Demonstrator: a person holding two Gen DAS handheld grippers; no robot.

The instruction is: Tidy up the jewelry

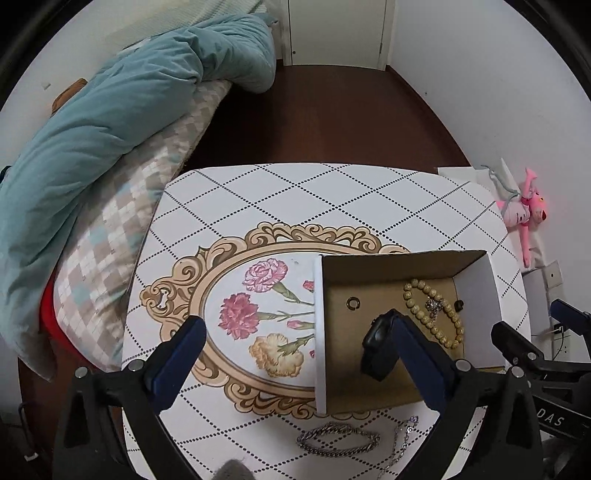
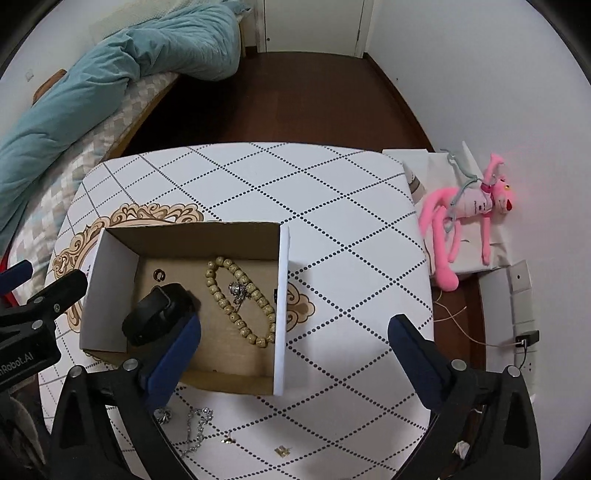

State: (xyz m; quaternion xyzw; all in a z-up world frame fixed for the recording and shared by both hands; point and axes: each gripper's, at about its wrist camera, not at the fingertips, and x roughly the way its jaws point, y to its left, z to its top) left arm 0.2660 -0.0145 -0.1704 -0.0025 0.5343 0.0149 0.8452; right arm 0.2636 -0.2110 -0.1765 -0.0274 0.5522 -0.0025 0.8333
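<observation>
Your table [image 1: 332, 199] wears a white cover crossed by dotted black diamond lines, with a gold scrolled oval frame printed around pink and yellow carnations. To its left lies a bed [image 1: 122, 206] with a checked sheet and a teal duvet [image 1: 110, 110]. Behind the table is dark wood floor [image 1: 332, 114], then white walls and a white door [image 1: 336, 29]. A pink plush toy [image 2: 469, 206] lies to the right of the table on white paper bags.

The open cardboard box [image 2: 284, 306] sits on the table and holds a string of beige beads [image 2: 240, 295] with a small silver charm lying across it, a gold ring [image 2: 159, 275] and a black watch-like band [image 2: 159, 314]. A silver chain bracelet [image 1: 338, 439] and a thinner silver chain [image 2: 195, 428] lie on the table in front of the box, along with two small gold pieces [image 2: 282, 449].

Readable lettering is scarce: "DAS" on the other tool in the left wrist view, and mirrored lettering ending "Robot.AI" in the right wrist view.

Your left gripper [image 1: 295, 328] is spread wide with nothing between its fingers, its right finger over the box. Your right gripper [image 2: 295, 328] is equally spread and empty, straddling the box's right wall. The far half of the table is bare cover up to its rounded far edge.
</observation>
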